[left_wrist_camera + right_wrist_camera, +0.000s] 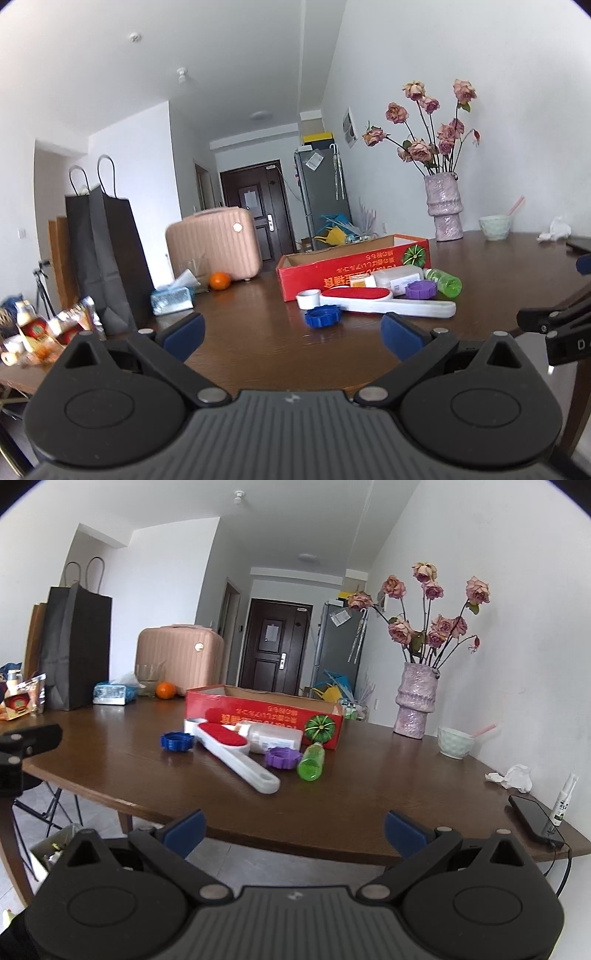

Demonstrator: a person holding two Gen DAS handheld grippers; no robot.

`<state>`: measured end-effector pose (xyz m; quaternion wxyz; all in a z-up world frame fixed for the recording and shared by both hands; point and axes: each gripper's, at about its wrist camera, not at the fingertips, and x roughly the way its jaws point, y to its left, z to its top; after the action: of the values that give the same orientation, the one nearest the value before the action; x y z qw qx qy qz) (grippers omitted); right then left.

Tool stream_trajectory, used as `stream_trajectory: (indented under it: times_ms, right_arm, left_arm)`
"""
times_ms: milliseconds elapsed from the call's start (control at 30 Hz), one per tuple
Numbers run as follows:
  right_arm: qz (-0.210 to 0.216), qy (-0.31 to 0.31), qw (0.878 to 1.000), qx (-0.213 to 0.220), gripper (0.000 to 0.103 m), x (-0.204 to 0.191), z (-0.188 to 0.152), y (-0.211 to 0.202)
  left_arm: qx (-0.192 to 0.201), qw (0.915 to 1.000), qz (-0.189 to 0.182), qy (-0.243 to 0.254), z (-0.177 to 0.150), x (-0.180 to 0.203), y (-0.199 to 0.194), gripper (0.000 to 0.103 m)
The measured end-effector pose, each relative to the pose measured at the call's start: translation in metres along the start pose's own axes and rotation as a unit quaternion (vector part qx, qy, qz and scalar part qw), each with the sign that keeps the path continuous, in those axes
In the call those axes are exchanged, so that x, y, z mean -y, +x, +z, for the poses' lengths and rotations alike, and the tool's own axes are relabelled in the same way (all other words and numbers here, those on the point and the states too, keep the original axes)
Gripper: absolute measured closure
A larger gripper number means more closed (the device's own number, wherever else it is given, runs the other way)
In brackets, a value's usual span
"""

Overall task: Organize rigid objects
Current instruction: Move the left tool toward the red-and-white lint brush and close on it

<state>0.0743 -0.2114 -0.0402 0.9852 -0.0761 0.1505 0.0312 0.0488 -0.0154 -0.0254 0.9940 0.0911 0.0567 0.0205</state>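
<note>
A red cardboard box (354, 264) (258, 710) lies open on the brown table (258, 332) (369, 794). In front of it lie a white lint brush with a red pad (384, 301) (236, 753), a blue cap (323, 316) (176, 741), a purple cap (421, 289) (282, 757), a green bottle (445, 282) (312, 762), a clear white bottle (395, 277) (273, 736) and a small white cup (308, 298). My left gripper (293, 338) is open and empty, short of the blue cap. My right gripper (295, 830) is open and empty at the table's near edge.
A pink vase of dried roses (445, 206) (413, 701) and a pale bowl (495, 227) (455, 741) stand at the back right. A phone (535, 819), spray bottle (563, 799) and crumpled tissue (511, 777) lie at the right. Black paper bags (107, 254) (75, 646), a pink case (214, 245), tissue pack (171, 300) and orange (220, 280) stand at the left.
</note>
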Motion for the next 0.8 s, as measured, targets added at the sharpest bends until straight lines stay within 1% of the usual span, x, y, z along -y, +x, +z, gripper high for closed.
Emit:
stream_trajectory:
  times_ms: [67, 100, 133, 167, 233, 267, 333, 367, 400, 433, 467, 500, 533, 567, 633, 667, 733, 767, 800]
  right_arm:
    - [0.002, 0.014, 1.000, 0.008, 0.000, 0.008, 0.002, 0.009]
    - [0.009, 0.020, 0.999, 0.023, 0.000, 0.011, 0.002, 0.013]
    - [0.024, 0.024, 0.999, 0.039, 0.000, 0.015, 0.002, 0.017]
    - [0.044, 0.029, 0.998, 0.044, 0.000, 0.020, 0.001, 0.023]
    - [0.105, 0.044, 0.993, 0.019, 0.000, 0.030, 0.003, 0.037]
    - [0.119, 0.055, 0.991, 0.004, 0.000, 0.033, 0.005, 0.044]
    - [0.108, 0.060, 0.992, -0.028, 0.001, 0.033, 0.008, 0.061]
    - [0.109, 0.057, 0.992, -0.040, 0.004, 0.033, 0.011, 0.069]
    - [0.113, 0.054, 0.991, -0.047, 0.013, 0.031, 0.013, 0.077]
    - [0.116, 0.053, 0.991, -0.051, 0.020, 0.030, 0.016, 0.084]
    - [0.114, 0.052, 0.991, -0.055, 0.033, 0.030, 0.020, 0.091]
    - [0.114, 0.049, 0.990, -0.061, 0.042, 0.028, 0.024, 0.100]
    - [0.116, 0.047, 0.990, -0.068, 0.044, 0.027, 0.027, 0.109]
    - [0.121, 0.047, 0.989, -0.075, 0.048, 0.025, 0.030, 0.118]
    - [0.136, 0.044, 0.986, -0.083, 0.051, 0.023, 0.039, 0.137]
    - [0.140, 0.037, 0.986, -0.085, 0.051, 0.021, 0.043, 0.145]
    - [0.148, 0.018, 0.984, -0.095, 0.051, 0.015, 0.049, 0.165]
    - [0.153, 0.010, 0.983, -0.104, 0.058, 0.011, 0.050, 0.173]
    - [0.159, 0.007, 0.981, -0.115, 0.070, 0.008, 0.050, 0.181]
  left_arm:
    - [0.004, 0.9998, 0.003, -0.017, 0.000, -0.001, 0.009, 0.000]
    - [0.007, 0.9997, 0.005, -0.025, 0.000, -0.002, 0.014, 0.000]
    - [0.009, 0.9995, 0.006, -0.029, 0.000, -0.003, 0.019, 0.000]
    - [0.004, 0.9996, 0.004, -0.028, 0.001, -0.003, 0.025, 0.000]
    - [-0.018, 0.9996, -0.001, -0.020, 0.003, -0.003, 0.040, 0.000]
    - [-0.032, 0.9992, -0.008, -0.023, 0.004, -0.004, 0.049, 0.000]
    - [-0.065, 0.9968, -0.025, -0.041, 0.007, -0.009, 0.069, 0.000]
    - [-0.079, 0.9953, -0.029, -0.049, 0.009, -0.012, 0.079, 0.000]
    - [-0.088, 0.9941, -0.032, -0.055, 0.010, -0.014, 0.088, 0.000]
    - [-0.094, 0.9936, -0.031, -0.056, 0.012, -0.016, 0.099, 0.000]
    - [-0.099, 0.9935, -0.023, -0.051, 0.013, -0.015, 0.109, 0.000]
    - [-0.106, 0.9934, -0.009, -0.044, 0.015, -0.014, 0.120, 0.000]
    - [-0.116, 0.9927, 0.003, -0.034, 0.017, -0.012, 0.132, 0.000]
    - [-0.128, 0.9915, 0.007, -0.024, 0.018, -0.010, 0.145, 0.000]
    - [-0.150, 0.9886, 0.001, -0.015, 0.020, -0.009, 0.171, 0.000]
    - [-0.161, 0.9868, -0.007, -0.017, 0.021, -0.009, 0.183, 0.000]
    - [-0.171, 0.9847, -0.021, -0.027, 0.022, -0.009, 0.201, 0.000]
    - [-0.174, 0.9840, -0.026, -0.028, 0.022, -0.008, 0.208, 0.000]
    - [-0.175, 0.9839, -0.027, -0.028, 0.022, -0.007, 0.213, 0.000]
